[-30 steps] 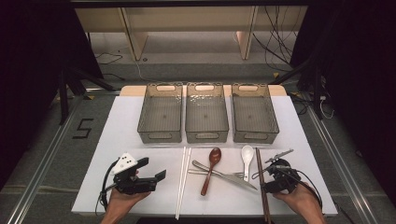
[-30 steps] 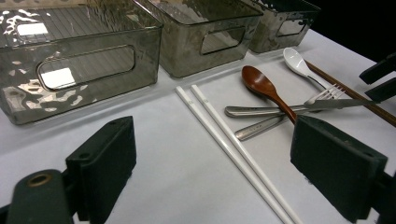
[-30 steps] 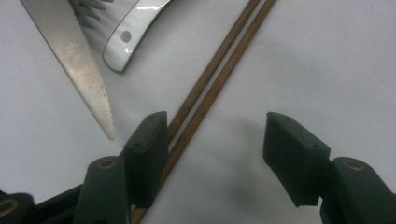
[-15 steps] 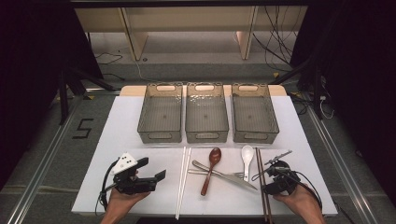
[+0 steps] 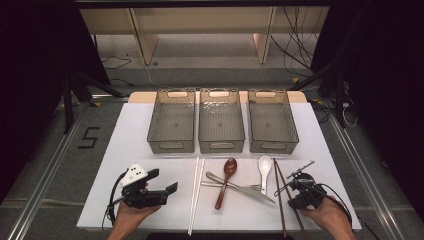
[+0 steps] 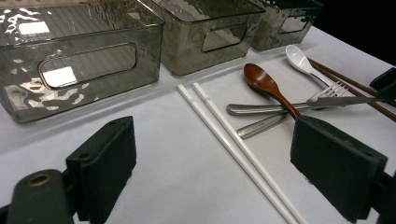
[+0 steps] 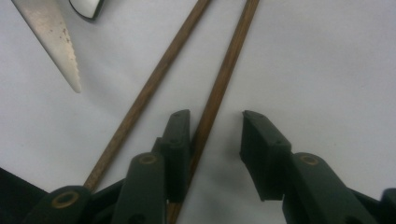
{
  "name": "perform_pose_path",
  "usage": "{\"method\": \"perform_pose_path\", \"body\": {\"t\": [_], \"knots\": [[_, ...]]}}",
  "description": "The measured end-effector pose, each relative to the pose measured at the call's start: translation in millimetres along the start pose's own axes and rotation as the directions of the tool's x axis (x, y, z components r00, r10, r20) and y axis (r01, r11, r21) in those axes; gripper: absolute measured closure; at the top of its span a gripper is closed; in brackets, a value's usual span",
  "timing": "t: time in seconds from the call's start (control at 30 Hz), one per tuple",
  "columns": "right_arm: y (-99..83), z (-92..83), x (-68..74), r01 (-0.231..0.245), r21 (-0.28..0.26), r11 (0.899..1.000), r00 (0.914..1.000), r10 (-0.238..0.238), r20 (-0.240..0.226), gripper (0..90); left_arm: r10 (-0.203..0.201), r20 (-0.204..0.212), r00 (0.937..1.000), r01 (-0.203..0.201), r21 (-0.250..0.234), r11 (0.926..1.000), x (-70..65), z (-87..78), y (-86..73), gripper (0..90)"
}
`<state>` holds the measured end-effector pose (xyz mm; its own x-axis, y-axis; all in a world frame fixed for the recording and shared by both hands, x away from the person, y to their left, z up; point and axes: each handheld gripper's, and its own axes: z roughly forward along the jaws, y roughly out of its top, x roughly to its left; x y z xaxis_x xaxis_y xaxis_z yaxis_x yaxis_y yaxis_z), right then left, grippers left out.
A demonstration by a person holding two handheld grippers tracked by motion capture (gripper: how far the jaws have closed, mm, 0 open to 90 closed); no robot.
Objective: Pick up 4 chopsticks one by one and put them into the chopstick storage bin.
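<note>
My right hand-held gripper (image 7: 212, 123) closing around one brown chopstick (image 7: 219, 88) at near right of surface (image 5: 150, 130); jaws not yet pinching, probably. Thin, stiff, light, rolls easily; grip mid-shaft. Left hand-held gripper (image 6: 212, 154) spread, idle.

- Brown wooden chopsticks (image 7: 219, 88): two thin, round sticks lying flat on the white worktop (image 7: 327, 70), uncrossed, spreading apart away from the right tongs (image 7: 212, 135).
- One stick lies between the tongs' part-closed jaws, against one jaw.
- The other stick lies just outside that jaw.
</note>
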<state>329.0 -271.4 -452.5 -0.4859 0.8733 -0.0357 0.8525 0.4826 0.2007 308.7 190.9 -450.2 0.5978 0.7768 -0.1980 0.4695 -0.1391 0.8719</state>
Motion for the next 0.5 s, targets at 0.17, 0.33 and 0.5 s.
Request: {"method": "perform_pose_path", "body": {"t": [0.17, 0.33, 0.5], "knots": [[-0.1, -1.3, -7.1, -0.02, 0.024, 1.0, 0.9998, 0.02, -0.001, 74.9, 0.003, -0.001, 1.0, -0.003, 0.002, 1.0, 0.2, 0.1, 0.0, 13.9], [0.2, -0.4, -15.2, -0.048, 0.03, 0.998, 0.9986, 0.049, -0.02, 81.1, 0.003, 0.0, 1.0, -0.003, 0.003, 1.0, 0.0, 0.3, 0.0, 13.9], [1.9, -0.2, -20.9, -0.073, 0.039, 0.997, 0.9968, 0.074, -0.03, 84.1, 0.005, -0.001, 1.0, -0.005, 0.003, 1.0, 0.0, 0.3, 0.0, 13.9]]}}
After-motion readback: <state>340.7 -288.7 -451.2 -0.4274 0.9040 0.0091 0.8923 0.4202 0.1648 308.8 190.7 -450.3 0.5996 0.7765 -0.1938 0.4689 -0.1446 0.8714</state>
